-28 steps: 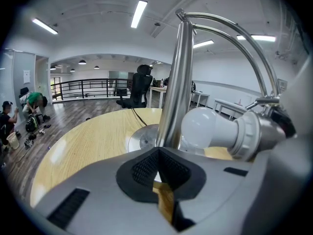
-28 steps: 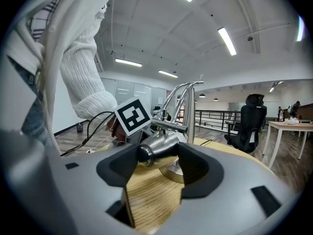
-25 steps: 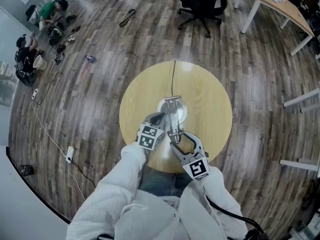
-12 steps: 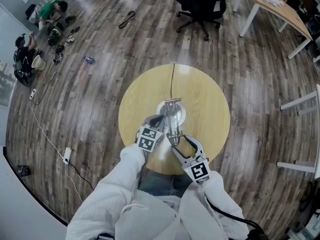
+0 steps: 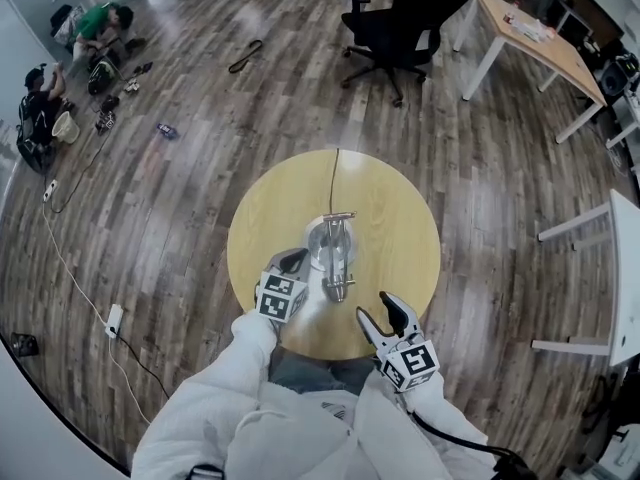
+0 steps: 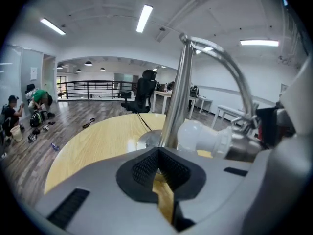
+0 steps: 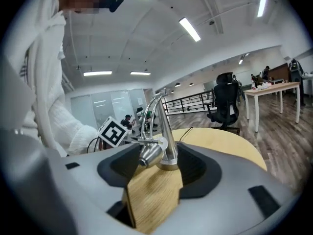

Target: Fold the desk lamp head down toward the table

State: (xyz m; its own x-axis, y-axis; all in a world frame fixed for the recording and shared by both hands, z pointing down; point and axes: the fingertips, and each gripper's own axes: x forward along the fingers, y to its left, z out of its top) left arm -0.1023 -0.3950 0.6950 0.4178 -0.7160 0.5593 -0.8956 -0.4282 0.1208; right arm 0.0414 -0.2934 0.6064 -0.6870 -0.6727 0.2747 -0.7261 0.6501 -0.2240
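Head view: right gripper [image 5: 380,314] clear of lamp [image 5: 336,256]

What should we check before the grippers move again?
1. Right gripper open and empty: ok.
2. Left gripper shut on nothing, beside the lamp's pole: ok.
3. Lamp head tipped down toward the table: ok.
4. Lamp base flat on the table: ok.
5. Lamp head touching the table: cannot tell.
6. Cord away from both grippers: ok.
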